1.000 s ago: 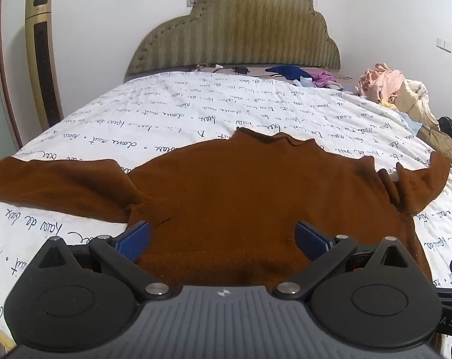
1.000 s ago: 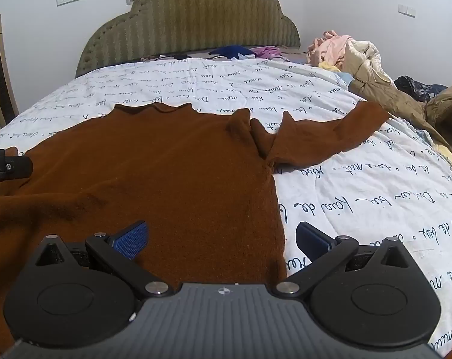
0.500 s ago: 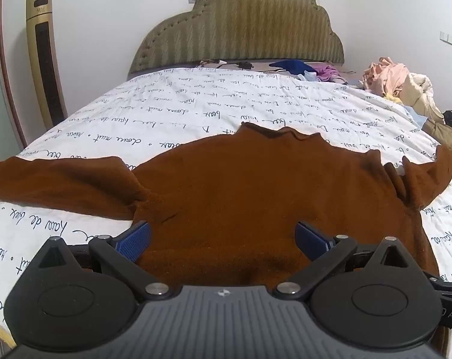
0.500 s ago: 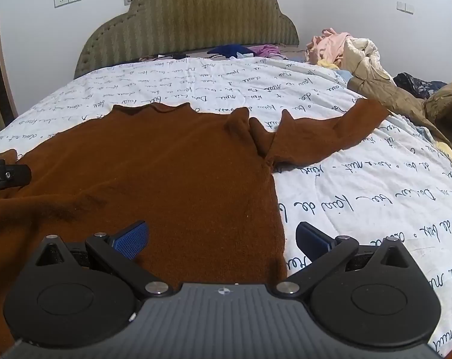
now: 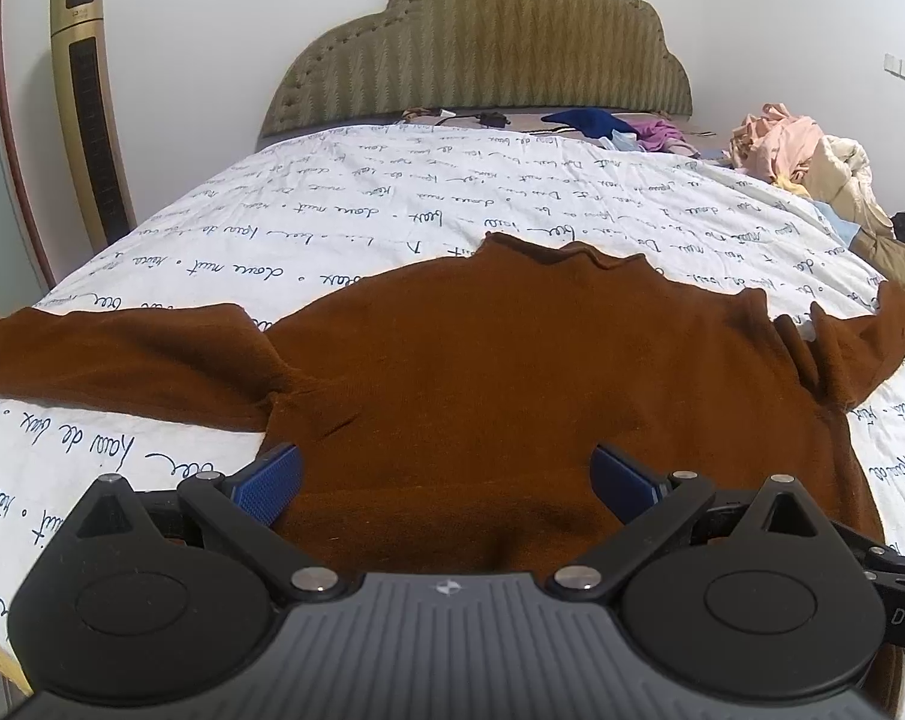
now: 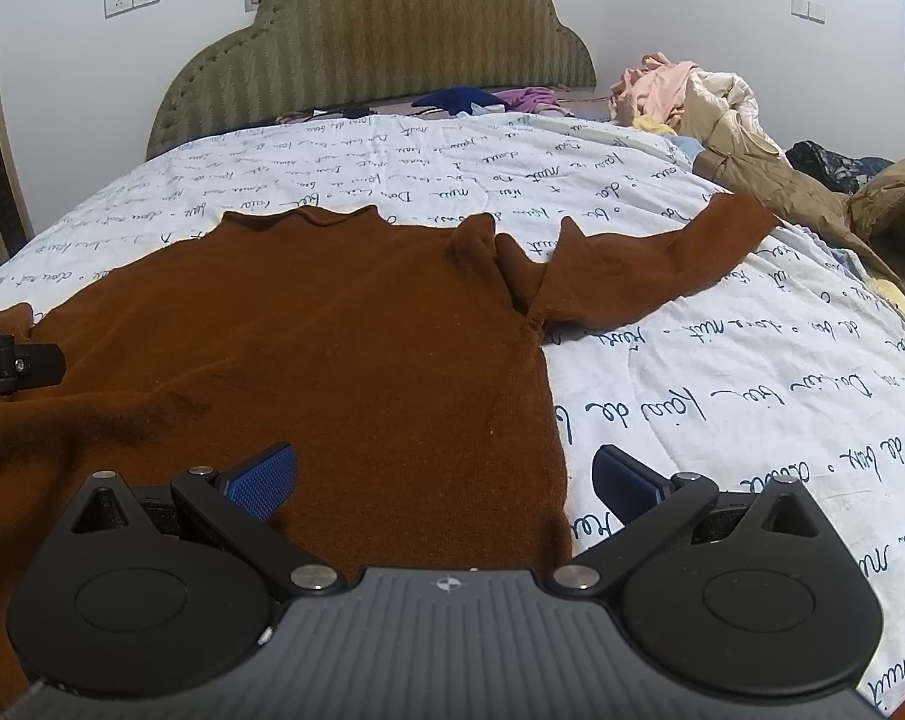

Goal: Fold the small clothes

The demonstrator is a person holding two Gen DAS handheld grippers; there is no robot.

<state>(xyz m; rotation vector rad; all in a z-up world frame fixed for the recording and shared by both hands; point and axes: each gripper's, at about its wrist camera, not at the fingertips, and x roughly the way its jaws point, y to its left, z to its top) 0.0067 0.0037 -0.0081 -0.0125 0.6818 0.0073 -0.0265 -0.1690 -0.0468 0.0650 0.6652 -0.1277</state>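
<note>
A brown long-sleeved sweater [image 5: 512, 360] lies spread flat on the bed, collar toward the headboard, sleeves out to both sides. My left gripper [image 5: 446, 480] hovers open over its lower left part, blue pads wide apart with nothing between them. In the right wrist view the same sweater [image 6: 332, 330] fills the left half, its right sleeve [image 6: 650, 264] stretching toward the bed's edge. My right gripper [image 6: 446, 480] is open above the sweater's lower right side edge, holding nothing. Part of the left gripper's body [image 6: 14, 363] shows at the far left.
The bed has a white quilt with dark script [image 5: 392, 198] and a padded olive headboard [image 5: 500, 48]. A heap of clothes [image 6: 722, 102] and tan bedding [image 6: 812, 192] crowd the right side. A tall gold floor unit [image 5: 89, 120] stands by the left wall.
Both grippers have drawn back and risen slightly, so more of the sweater and bed shows. The sweater lies as before, and both grippers stay open.
</note>
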